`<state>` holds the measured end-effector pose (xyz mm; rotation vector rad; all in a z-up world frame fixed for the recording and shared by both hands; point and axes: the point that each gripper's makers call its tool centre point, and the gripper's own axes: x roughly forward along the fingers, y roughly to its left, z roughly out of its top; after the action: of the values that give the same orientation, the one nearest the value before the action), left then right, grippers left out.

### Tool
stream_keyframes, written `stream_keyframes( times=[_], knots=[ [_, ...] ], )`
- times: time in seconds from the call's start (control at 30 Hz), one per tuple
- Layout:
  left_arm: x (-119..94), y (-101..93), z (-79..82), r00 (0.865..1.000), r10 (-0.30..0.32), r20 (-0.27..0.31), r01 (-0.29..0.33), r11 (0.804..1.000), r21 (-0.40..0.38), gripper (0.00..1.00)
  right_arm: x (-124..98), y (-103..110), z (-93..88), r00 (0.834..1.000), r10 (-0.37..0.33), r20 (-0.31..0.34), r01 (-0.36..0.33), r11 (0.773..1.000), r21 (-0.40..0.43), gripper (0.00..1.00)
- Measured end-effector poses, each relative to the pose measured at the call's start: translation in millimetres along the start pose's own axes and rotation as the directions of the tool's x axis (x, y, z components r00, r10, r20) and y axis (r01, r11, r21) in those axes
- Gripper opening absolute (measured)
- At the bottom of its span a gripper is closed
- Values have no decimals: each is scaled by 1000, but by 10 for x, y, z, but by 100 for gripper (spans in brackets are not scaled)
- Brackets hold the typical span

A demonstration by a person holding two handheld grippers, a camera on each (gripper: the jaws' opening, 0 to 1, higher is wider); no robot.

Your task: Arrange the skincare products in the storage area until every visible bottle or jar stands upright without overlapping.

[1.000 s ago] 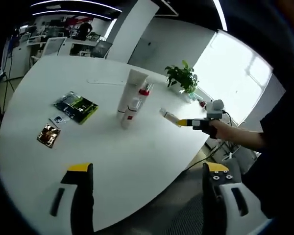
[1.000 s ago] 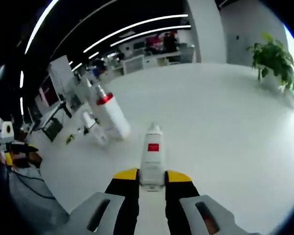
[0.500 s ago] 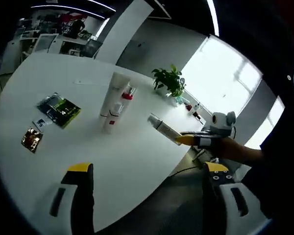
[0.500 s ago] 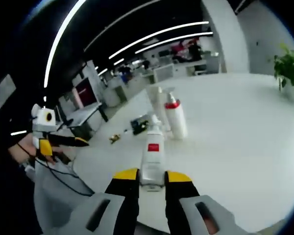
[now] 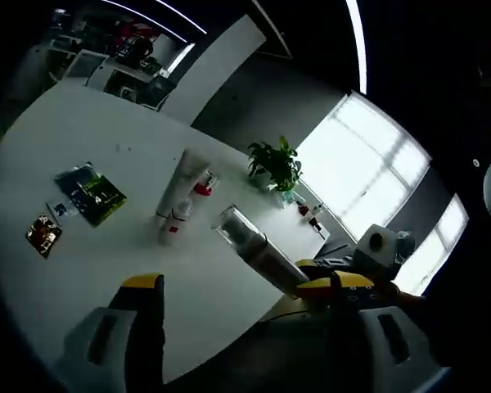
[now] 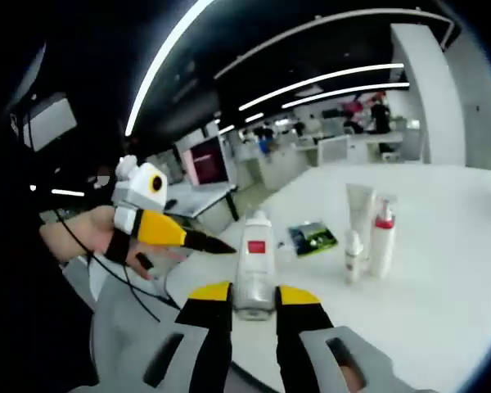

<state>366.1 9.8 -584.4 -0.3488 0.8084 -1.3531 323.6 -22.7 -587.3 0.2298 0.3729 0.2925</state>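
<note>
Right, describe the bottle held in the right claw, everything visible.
The white bottle is slim and plastic-looking, with a rounded cap end and a small red square label on its body. The right claw grips it at its base between yellow-tipped jaws, so it points away from the camera, lifted clear of the white table. In the left gripper view it juts out tilted over the table edge, touching nothing but the jaws.
</note>
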Motion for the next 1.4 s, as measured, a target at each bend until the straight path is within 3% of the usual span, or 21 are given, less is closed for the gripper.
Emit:
stream_keyframes(
  times=[0.17, 0.33, 0.53, 0.7, 0.77, 0.8, 0.83, 0.93, 1.0, 1.07, 1.17, 1.2, 1.27, 1.33, 1.37, 1.4],
  knots=[
    [-3, -118, 146, 996, -39, 77, 44, 997, -63, 65, 47, 126, 52, 1000, 15, -4, -16, 995, -97, 10],
    [6, -72, 178, 996, -15, 91, 21, 998, -57, 54, 71, 248, 85, 999, 40, -15, -42, 984, -175, 10],
    [1, -114, 231, 990, -35, 139, 48, 995, -86, 28, 78, 344, 127, 999, 41, -16, -43, 970, -241, 11],
    [-26, -204, 289, 984, -70, 167, 88, 990, -106, 23, 95, 335, 131, 999, 19, -26, -25, 963, -270, 11],
    [-40, -320, 293, 983, -120, 141, 127, 991, -47, 19, 126, 357, 65, 998, 31, -51, -43, 965, -260, 12],
    [-39, -361, 281, 984, -130, 124, 132, 991, -9, 18, 135, 408, 24, 995, 74, -70, -90, 958, -271, 14],
    [-36, -431, 260, 985, -146, 91, 138, 987, 81, 18, 133, 456, -37, 988, 117, -104, -138, 964, -226, 15],
    [-42, -540, 194, 988, -154, 4, 149, 961, 234, 17, 108, 474, 63, 981, 185, -52, -190, 970, -149, 22],
    [-68, -634, 210, 982, -190, -8, 185, 946, 267, 16, 63, 476, 88, 967, 244, -67, -251, 961, -116, 32],
    [-114, -703, 229, 975, -224, -18, 219, 933, 284, 16, 25, 428, 126, 955, 287, -80, -295, 947, -129, 35],
    [-177, -768, 194, 964, -255, -75, 264, 893, 365, 16, -67, 485, 207, 904, 419, -89, -427, 899, -101, 31],
    [-210, -820, 160, 954, -280, -108, 300, 872, 387, 16, -84, 476, 273, 890, 448, -78, -454, 886, -91, 30],
    [-247, -888, 143, 942, -309, -132, 336, 844, 419, 17, -129, 542, 323, 847, 526, -82, -532, 842, -88, 30],
    [-298, -980, 113, 921, -351, -169, 389, 815, 429, 17, -128, 573, 377, 820, 566, -89, -573, 811, -117, 29],
    [-303, -984, 123, 919, -355, -171, 394, 807, 441, 17, -154, 621, 367, 794, 599, -106, -608, 787, -104, 28],
    [-312, -1002, 112, 914, -362, -182, 405, 800, 442, 17, -162, 663, 364, 779, 616, -117, -627, 773, -100, 26]
  ],
)
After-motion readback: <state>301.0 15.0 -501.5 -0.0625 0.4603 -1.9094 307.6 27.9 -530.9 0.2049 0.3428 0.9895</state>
